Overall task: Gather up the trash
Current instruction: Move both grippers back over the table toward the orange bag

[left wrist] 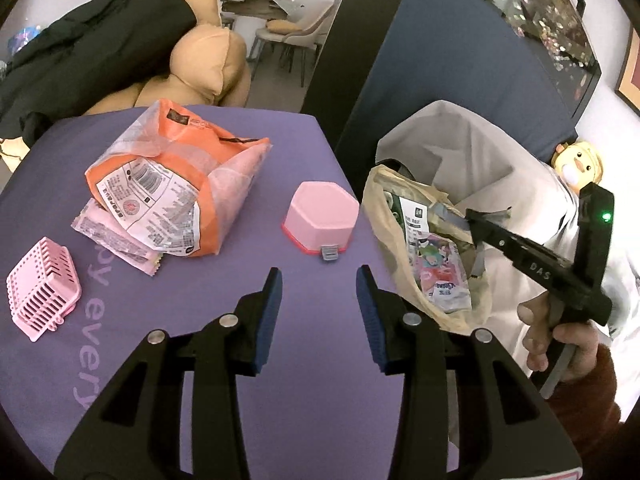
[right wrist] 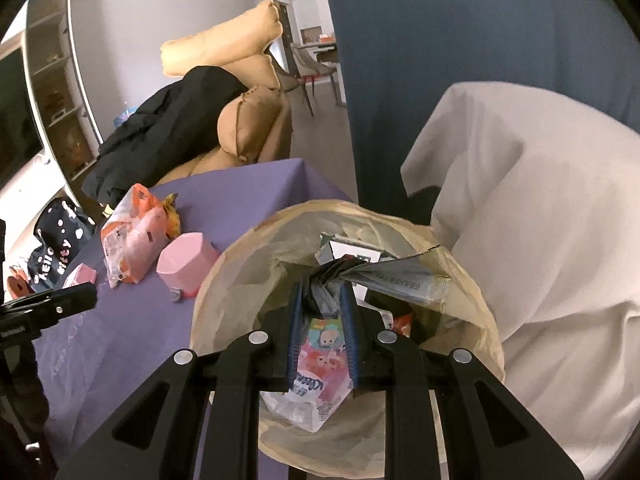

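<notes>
Over the mouth of the beige translucent trash bag (right wrist: 344,420), the right gripper (right wrist: 320,300) has its blue-padded fingers (right wrist: 295,320) pinched nearly closed on a twisted grey foil wrapper (right wrist: 324,292), whose long tail (right wrist: 400,280) sticks out toward the bag's far rim. Bag sits just off the counter edge, against a white cloth-covered seat (right wrist: 540,240), and already holds a pink cartoon-print packet (right wrist: 320,360) plus other wrappers.

Release advice, my read:
- Wrapper is above the opening, not far down. Dip a bit lower before opening so the tail doesn't catch the rim and flop outside.
- Open the fingers fully; crumpled foil may cling to a pad. A small shake should free it.
- Bag walls look soft, so avoid pushing on the rim or it may fold shut.

Left gripper (left wrist: 318,292) hovers low over the purple cloth-covered counter (left wrist: 240,340), fingers spread wide, nothing between them. Still on the counter: a large orange and clear plastic snack bag (left wrist: 172,184) lying on a flat pink wrapper (left wrist: 116,240). The pink hexagonal box (left wrist: 320,216) and the tipped pink slotted plastic basket (left wrist: 42,284) don't look like trash.

Orange bag seems the obvious next pick for the left; grab a crumpled edge, not the slippery flat face.
</notes>
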Motion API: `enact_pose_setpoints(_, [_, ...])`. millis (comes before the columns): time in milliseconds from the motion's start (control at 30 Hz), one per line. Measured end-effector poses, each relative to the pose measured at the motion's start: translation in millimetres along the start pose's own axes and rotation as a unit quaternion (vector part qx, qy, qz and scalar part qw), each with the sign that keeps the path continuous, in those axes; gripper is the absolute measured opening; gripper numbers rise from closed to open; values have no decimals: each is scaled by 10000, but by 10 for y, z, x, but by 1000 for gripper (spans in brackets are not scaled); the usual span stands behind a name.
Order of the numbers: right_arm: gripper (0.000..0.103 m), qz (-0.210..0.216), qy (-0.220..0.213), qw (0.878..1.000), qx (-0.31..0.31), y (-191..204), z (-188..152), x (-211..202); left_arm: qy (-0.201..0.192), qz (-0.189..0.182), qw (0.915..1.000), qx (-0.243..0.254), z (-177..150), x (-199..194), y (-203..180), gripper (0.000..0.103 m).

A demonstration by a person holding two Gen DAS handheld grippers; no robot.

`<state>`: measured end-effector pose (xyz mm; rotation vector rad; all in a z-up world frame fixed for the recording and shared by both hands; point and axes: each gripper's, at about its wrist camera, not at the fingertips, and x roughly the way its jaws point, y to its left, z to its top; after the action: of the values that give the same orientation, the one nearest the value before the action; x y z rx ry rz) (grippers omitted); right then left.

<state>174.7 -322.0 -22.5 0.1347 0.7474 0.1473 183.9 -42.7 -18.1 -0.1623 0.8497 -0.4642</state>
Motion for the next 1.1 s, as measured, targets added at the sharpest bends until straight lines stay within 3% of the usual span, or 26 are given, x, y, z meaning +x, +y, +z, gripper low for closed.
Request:
enact_pose_setpoints(167, [21, 251, 145, 9996, 38, -19, -19, 57, 54, -31, 10000, 17, -21, 22, -18, 37])
enact_pose_setpoints(200, [21, 228, 113, 9997, 7, -14, -24, 55, 69, -32, 10000, 15, -24, 27, -22, 37])
enact_pose_setpoints(267, [34, 171, 73, 9998, -54, -4, -29, 48, 113, -22, 9999, 7, -36, 44, -17, 37])
enact_pose_setpoints(533, [36, -116, 2, 9994, -340, 132, -21, -47, 46, 133, 9997, -212, -49, -12, 182, 37])
enact_pose_setpoints(733, [36, 107, -232, 9962, -836, 554, 96, -147, -243, 657, 9954, -654, -77, -256, 671, 37])
enact_pose_setpoints(900, [37, 516, -74, 9858, -1595, 1236, 193, 79, -375, 1158, 9858, -1156, -162, -502, 1182, 40])
enact_pose_setpoints(1100, [37, 855, 302, 9815, -1688, 1885, 349, 546, -348, 1167, 9854, -1192, -303, -592, 1441, 43])
